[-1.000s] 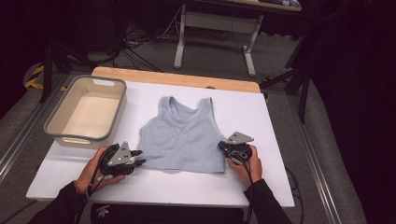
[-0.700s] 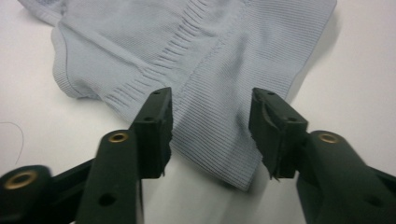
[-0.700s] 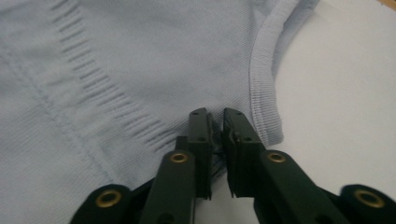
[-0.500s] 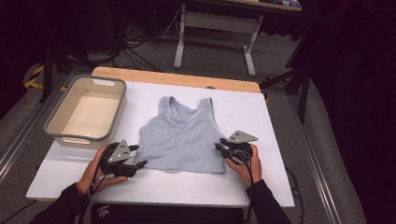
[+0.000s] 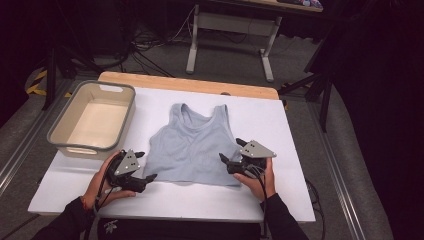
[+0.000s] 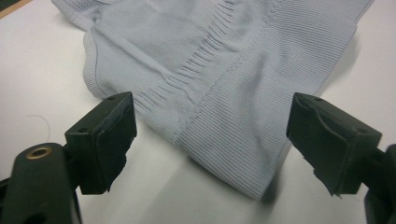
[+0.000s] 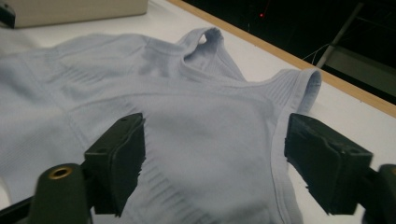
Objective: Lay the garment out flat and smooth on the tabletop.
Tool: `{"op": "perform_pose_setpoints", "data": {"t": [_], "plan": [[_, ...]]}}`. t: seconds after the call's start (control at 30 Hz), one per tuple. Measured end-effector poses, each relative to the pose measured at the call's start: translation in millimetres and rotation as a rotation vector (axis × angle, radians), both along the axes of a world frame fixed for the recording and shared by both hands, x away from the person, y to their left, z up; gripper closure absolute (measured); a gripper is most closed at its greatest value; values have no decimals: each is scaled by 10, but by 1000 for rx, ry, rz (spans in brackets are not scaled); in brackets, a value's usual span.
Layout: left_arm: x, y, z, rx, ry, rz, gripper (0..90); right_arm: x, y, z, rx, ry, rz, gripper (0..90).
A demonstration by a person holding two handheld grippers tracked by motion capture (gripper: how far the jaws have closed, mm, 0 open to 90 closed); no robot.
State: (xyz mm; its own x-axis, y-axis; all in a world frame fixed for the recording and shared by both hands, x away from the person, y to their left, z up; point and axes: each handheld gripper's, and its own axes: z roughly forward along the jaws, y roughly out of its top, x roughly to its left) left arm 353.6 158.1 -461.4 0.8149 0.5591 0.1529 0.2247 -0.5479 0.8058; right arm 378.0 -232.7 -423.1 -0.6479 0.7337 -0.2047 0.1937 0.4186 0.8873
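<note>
A pale blue ribbed tank top point(image 5: 192, 145) lies flat on the white table top point(image 5: 280, 130), straps pointing away from the person. My left gripper point(image 5: 146, 165) sits at the top's lower left corner. Its jaws have just been opening and stand wide, with the hem corner point(image 6: 243, 154) lying loose on the table between them. My right gripper point(image 5: 231, 150) hovers at the lower right corner. Its jaws have also just been opening, and the fabric point(image 7: 210, 126) lies untouched under the gap between them. Neither gripper's pads press on the cloth.
A beige plastic bin point(image 5: 60, 135) stands at the table's left, beside the top. A wooden edge point(image 5: 190, 84) runs along the table's far side. Beyond it stand a metal table frame point(image 5: 265, 60) and cables on the floor.
Both grippers' jaws have spread apart at the top's lower corners and let go of the hem. The right gripper has lifted a little. The top lies where it was.
</note>
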Motion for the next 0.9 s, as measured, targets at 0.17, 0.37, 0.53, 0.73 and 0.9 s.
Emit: {"op": "perform_pose_setpoints", "data": {"t": [0.17, 0.37, 0.53, 0.73, 0.9], "plan": [[0, -14, -15, -1, 28, -19, 172, 34, 142, 70, 30, -18, 3, 232], [45, -22, -48, -6, 79, -17, 164, 186, 402, 171, 31, 3, 20, 269], [59, -32, -58, 11, 92, -5, 165, 343, 615, 316, 40, -16, -20, 282], [70, -45, -63, 25, 101, -6, 213, 605, 927, 398, 23, 42, 12, 300], [84, -55, -70, 32, 121, -8, 273, 853, 1122, 350, 46, 103, 8, 369]]}}
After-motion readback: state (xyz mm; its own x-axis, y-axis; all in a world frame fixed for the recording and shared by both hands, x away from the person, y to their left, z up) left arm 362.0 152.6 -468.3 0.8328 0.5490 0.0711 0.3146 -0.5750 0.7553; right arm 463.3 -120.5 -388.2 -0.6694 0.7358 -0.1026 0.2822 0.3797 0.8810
